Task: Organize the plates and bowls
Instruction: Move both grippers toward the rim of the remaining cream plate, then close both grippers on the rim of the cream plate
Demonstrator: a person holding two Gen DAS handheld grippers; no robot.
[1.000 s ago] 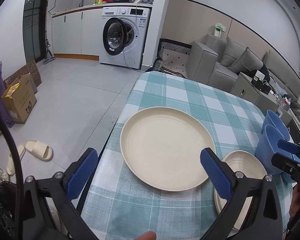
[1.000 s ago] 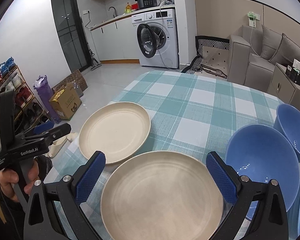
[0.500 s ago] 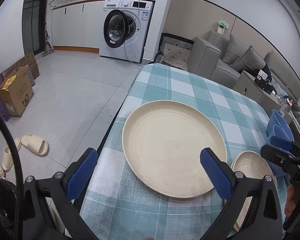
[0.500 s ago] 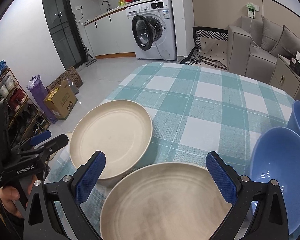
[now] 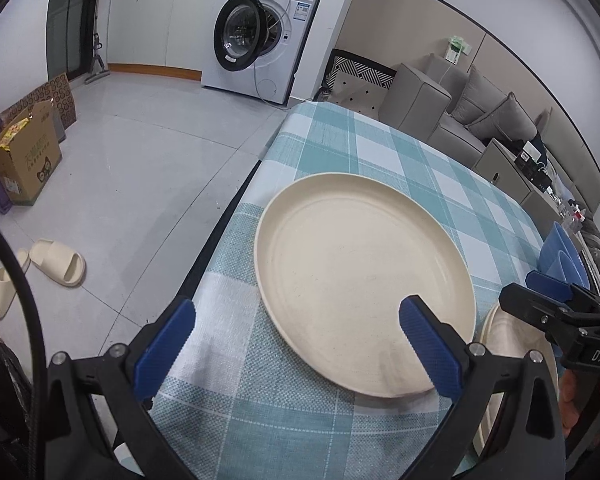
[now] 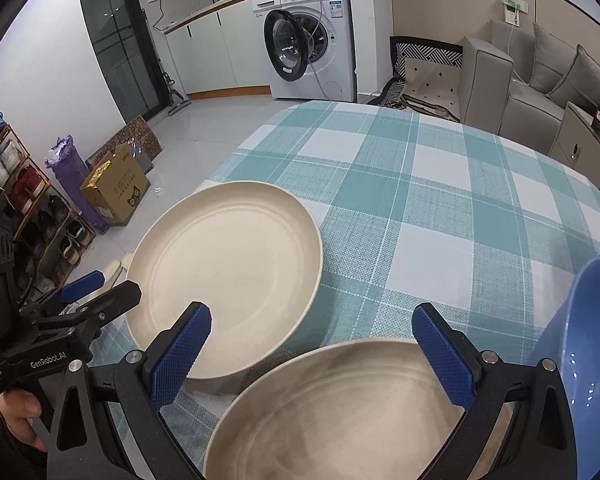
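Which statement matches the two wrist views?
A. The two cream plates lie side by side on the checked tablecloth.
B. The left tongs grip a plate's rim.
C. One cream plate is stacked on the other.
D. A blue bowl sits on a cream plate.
A: the farther cream plate and the nearer cream plate lie side by side on the checked tablecloth, and the open left tongs grip nothing.
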